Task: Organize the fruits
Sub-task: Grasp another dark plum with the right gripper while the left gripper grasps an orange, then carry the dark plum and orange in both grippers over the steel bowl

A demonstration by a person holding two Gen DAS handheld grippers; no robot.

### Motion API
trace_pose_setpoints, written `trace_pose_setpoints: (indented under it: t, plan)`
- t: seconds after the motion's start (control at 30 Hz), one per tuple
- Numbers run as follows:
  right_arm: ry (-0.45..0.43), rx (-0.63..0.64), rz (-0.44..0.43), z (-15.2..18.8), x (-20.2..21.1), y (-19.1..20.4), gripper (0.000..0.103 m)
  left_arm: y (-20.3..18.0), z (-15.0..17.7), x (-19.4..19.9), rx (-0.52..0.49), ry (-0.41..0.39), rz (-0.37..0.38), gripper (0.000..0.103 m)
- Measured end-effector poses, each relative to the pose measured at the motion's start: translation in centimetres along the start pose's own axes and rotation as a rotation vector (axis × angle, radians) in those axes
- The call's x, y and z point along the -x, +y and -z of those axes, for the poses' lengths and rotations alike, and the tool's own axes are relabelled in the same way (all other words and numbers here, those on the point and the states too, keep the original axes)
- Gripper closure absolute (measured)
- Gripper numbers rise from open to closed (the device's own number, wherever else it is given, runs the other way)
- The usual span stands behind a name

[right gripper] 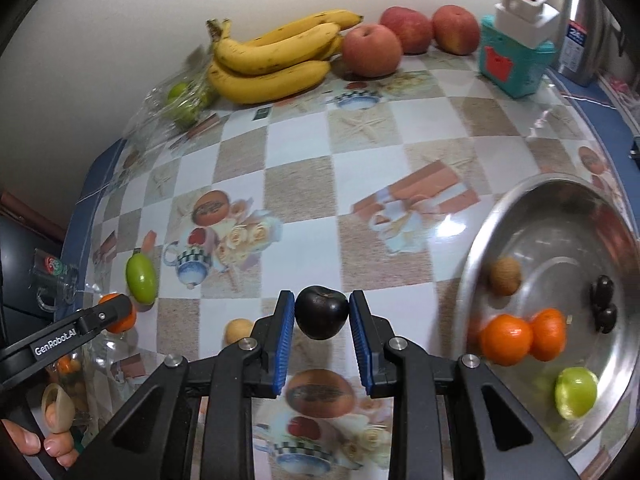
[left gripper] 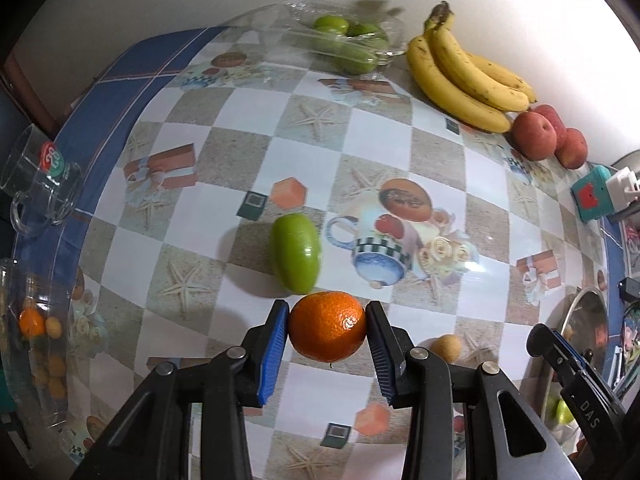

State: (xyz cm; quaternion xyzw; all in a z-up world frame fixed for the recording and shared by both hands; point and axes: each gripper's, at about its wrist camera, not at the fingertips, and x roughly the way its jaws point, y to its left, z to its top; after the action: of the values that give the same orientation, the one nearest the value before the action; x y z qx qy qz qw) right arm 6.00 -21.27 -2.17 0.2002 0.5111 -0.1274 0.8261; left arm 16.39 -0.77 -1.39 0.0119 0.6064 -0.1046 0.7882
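Note:
My left gripper [left gripper: 327,330] is shut on an orange mandarin [left gripper: 327,326] and holds it above the table, just in front of a loose green fruit [left gripper: 295,258]. My right gripper [right gripper: 322,318] is shut on a dark plum [right gripper: 321,311] over the table, left of a steel bowl [right gripper: 500,216]. The bowl holds two mandarins [right gripper: 506,340], a green fruit [right gripper: 576,392], a brown longan [right gripper: 506,276] and dark fruits [right gripper: 603,308]. The left gripper with its mandarin shows at the left of the right wrist view [right gripper: 116,314]. A small brown longan [left gripper: 446,347] lies on the table.
Bananas [left gripper: 460,72], red apples [left gripper: 534,136] and a clear bag of green fruits [left gripper: 348,42] lie along the back wall. A teal box [right gripper: 516,60] stands at back right. A glass mug [left gripper: 40,176] and a glass bowl with small fruits [left gripper: 36,344] stand at left.

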Motion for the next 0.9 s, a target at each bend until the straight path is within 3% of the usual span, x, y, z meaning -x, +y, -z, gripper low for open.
trace_pose_setpoints:
  t: [0.63, 0.9]
  plan:
    - [-0.056, -0.163, 0.096, -0.8, 4.5, -9.3, 0.074, -8.5, 1.1, 1.1, -0.146, -0.016, 0.034, 0.061]
    - [-0.07, -0.247, 0.109, -0.7, 5.7, -13.1, 0.074, -13.6, 2.2, 1.7, -0.264, -0.028, 0.047, 0.061]
